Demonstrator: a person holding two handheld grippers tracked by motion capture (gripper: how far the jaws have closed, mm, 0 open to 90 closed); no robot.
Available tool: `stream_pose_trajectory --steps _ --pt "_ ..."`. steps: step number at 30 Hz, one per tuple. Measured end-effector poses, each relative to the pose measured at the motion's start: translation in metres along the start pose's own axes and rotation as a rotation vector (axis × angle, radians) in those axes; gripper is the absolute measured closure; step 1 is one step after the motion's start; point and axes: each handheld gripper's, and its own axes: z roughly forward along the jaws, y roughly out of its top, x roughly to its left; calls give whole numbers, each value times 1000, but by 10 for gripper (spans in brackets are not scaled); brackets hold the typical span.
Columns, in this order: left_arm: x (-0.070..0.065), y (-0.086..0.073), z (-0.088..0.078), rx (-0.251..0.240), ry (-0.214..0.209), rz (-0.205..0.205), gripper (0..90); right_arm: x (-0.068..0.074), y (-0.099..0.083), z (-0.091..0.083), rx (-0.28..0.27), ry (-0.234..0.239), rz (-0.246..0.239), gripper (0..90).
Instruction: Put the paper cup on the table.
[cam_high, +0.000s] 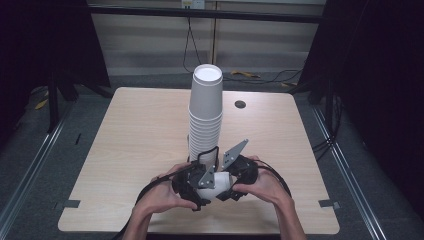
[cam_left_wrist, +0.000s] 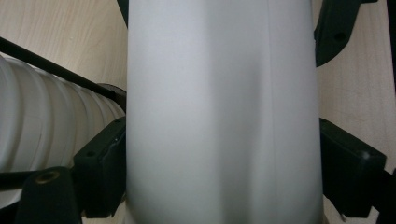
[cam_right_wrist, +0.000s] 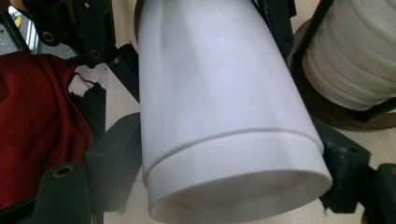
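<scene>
A white paper cup (cam_high: 216, 180) lies level between both grippers, just above the table's front edge. My left gripper (cam_high: 192, 187) is shut on it; in the left gripper view its black jaws flank the cup's wall (cam_left_wrist: 219, 112) and press both sides. My right gripper (cam_high: 240, 177) comes in from the other side, and its jaws are shut on the cup (cam_right_wrist: 215, 93) as well. A step runs round the cup near its camera end; whether two cups are nested there I cannot tell. A hand holds each gripper.
A tall stack of white cups (cam_high: 205, 115) stands in a black wire holder on a dark round base (cam_right_wrist: 336, 116), right behind the grippers. The wooden table (cam_high: 130, 140) has a cable hole (cam_high: 240, 104) at the back. Red cloth (cam_right_wrist: 37, 126) shows beside the right gripper.
</scene>
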Motion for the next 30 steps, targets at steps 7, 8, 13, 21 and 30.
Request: stream_pose_trajectory --steps 7,8,13,21,30 --pt "-3 0 2 -25 -1 -26 159 -2 1 1 13 26 9 219" --pt "0 -1 0 -5 -10 15 159 -2 1 1 -4 19 3 221" --pt "-3 -6 0 -99 -12 -38 149 -1 0 0 -17 27 14 230" --pt "0 -11 -7 -193 -20 -71 149 3 -1 -2 -38 3 8 240" --pt "3 -15 -18 -332 -14 -72 160 3 -3 -3 -27 -24 12 241"
